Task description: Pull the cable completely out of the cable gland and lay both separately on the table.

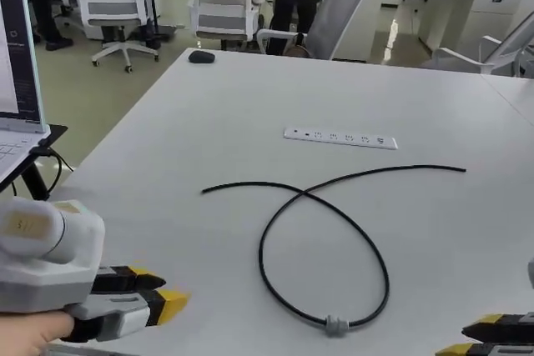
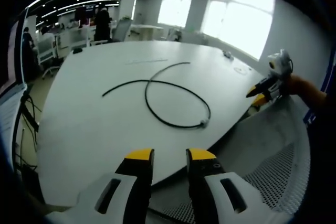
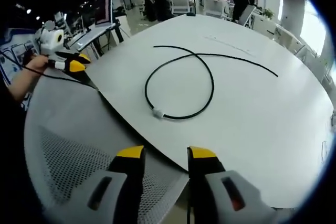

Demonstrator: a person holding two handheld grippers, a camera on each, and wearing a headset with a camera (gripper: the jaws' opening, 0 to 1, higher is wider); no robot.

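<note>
A broad white table (image 1: 250, 97) carries the work. On it lies a thin black cable (image 1: 260, 248), laid in one large loop that crosses over itself on the far side. From the crossing, one free end runs off to the left and the other, longer one to the right. Both ends rest flat on the tabletop.

The left gripper (image 1: 167, 288) hovers at the table's near left edge, its yellow-tipped jaws apart with nothing between them. The right gripper (image 1: 467, 335) hangs at the near right edge, jaws likewise parted and empty. Both are well apart from the cable. A white power strip (image 1: 340, 137) lies beyond the loop.

The cable gland (image 1: 335, 325), a small pale grey piece, sits threaded on the nearest part of the loop, with cable leaving it on both sides.

In the head view the right gripper is cut off by the frame's corner. The gland is too small to make out its nut or thread.
</note>
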